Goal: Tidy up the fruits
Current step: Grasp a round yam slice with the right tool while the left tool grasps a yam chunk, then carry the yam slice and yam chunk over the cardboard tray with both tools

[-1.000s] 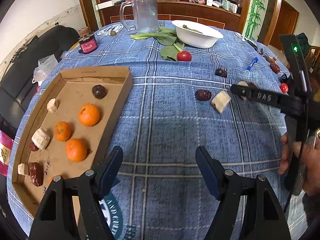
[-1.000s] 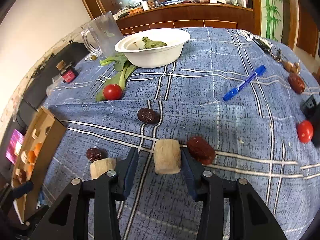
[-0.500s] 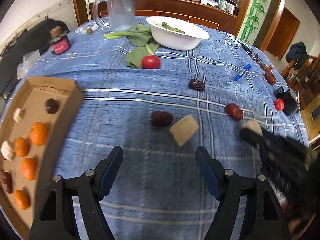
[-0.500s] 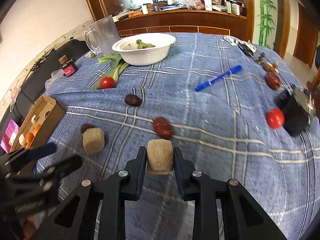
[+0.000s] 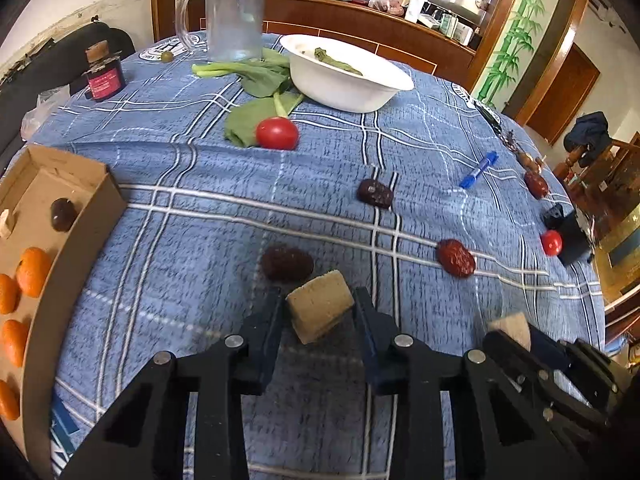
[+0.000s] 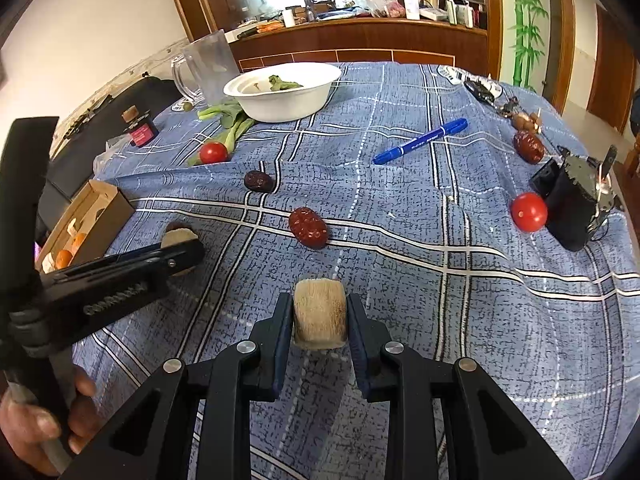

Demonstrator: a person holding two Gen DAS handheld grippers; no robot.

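tomatoes 2 (image 5: 277,133) | tan chunks 2 (image 5: 320,306) | loose dates 4 (image 5: 287,263) | pen 1 (image 5: 478,169) | bowl 1 (image 5: 396,87)

Bright daylight from blown-out windows behind the far table edge. Soft shadows on the blue plaid tablecloth (image 5: 200,240). Heavy fisheye bending, black corner vignetting, slight motion blur near the bottom.

A white bowl (image 5: 347,82) holding greens sits at the far side of the surface (image 5: 224,216), just right of a clear plastic jug (image 5: 234,16). A blue pen (image 6: 420,141) lies to the right, and a small red-labelled bottle (image 5: 103,76) stands far left.
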